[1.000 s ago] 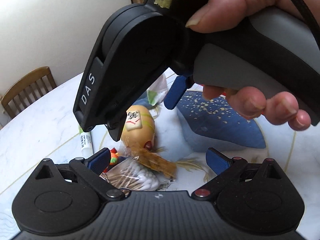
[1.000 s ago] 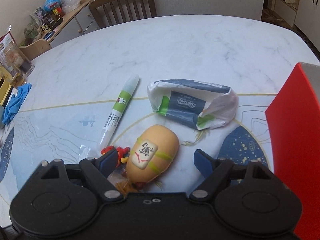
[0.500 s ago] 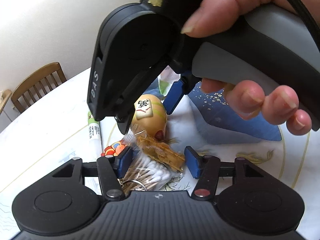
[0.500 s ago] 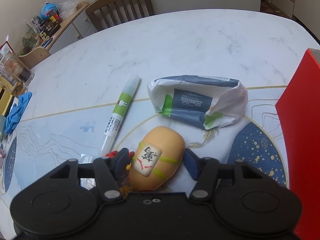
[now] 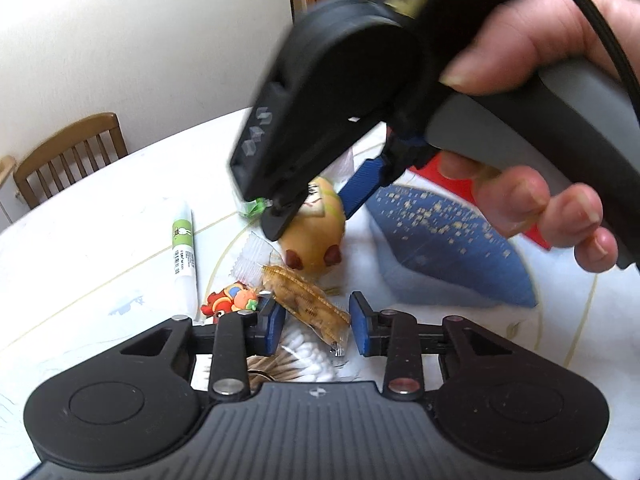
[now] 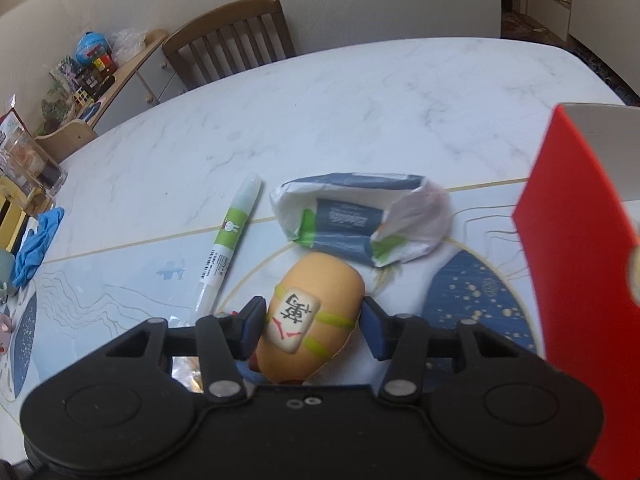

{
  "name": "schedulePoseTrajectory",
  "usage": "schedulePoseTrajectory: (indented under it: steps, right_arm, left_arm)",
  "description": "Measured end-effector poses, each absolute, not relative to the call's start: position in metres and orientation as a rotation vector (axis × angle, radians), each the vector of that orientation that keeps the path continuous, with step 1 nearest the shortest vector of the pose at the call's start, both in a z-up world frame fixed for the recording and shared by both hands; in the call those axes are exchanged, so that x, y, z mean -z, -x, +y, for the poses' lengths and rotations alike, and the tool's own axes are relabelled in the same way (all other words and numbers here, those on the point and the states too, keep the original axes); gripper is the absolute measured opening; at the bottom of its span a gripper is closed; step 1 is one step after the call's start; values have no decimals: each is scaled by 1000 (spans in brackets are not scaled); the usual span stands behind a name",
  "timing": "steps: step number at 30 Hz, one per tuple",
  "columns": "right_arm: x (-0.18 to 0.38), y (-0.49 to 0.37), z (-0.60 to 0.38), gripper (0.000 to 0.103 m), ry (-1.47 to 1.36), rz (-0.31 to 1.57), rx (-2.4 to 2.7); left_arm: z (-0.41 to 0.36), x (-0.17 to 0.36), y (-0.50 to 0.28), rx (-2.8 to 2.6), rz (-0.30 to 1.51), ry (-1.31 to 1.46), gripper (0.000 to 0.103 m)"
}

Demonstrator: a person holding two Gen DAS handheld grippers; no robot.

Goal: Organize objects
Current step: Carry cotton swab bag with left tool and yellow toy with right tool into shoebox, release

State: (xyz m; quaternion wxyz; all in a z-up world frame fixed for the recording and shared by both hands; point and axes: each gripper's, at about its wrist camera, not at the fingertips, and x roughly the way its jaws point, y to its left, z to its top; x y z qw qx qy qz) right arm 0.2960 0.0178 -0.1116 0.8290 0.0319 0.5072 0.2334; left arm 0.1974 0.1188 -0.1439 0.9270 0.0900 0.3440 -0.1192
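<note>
Two handheld grippers work a cluttered marble-patterned table (image 6: 360, 92) as I watch from my remote station. My right gripper (image 6: 312, 326) has just been closing its blue pads on a smooth, egg-shaped tan squeeze toy (image 6: 316, 312), and both pads now meet its sides; the toy bears a white mahjong-style tile printed with a black Chinese character and a red mark, crossed by yellow-green stripes. My left gripper (image 5: 316, 322) has also just been narrowing its jaws around a crinkly clear wrapper of brown, ridged snack (image 5: 304, 298); the left pad touches the packet, while a sliver of gap shows at the right pad, so I read no firm grip yet. Beneath the packet lies a bundle of cotton swabs (image 5: 304, 354) with wooden stems, and beside the left pad a glossy red-and-orange cartoon charm (image 5: 230, 298). A slim white tube (image 6: 230, 240) with a green label, a rabbit drawing and a barcode lies just left of the toy. Behind the toy sits a crumpled white plastic pack (image 6: 360, 216) with a navy label whose lettering is too blurred to read. A red box (image 6: 580, 240) with a matte face stands at the right edge. A person's hand (image 5: 560, 92) grips the right tool's grey handle.
</note>
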Motion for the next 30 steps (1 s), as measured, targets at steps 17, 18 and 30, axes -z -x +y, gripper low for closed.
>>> schedulePoseTrajectory:
  steps: [17, 18, 30]
  right_arm:
    - [42, -251, -50, 50, -90, 963, -545]
    - [38, -249, -54, 50, -92, 959, -548]
    - [12, -233, -121, 50, -93, 918, -543]
  left_arm:
    - [123, 79, -162, 339, 697, -22, 33]
    - [121, 75, -161, 345, 697, -20, 33]
    - [86, 32, -167, 393, 701, 46, 33]
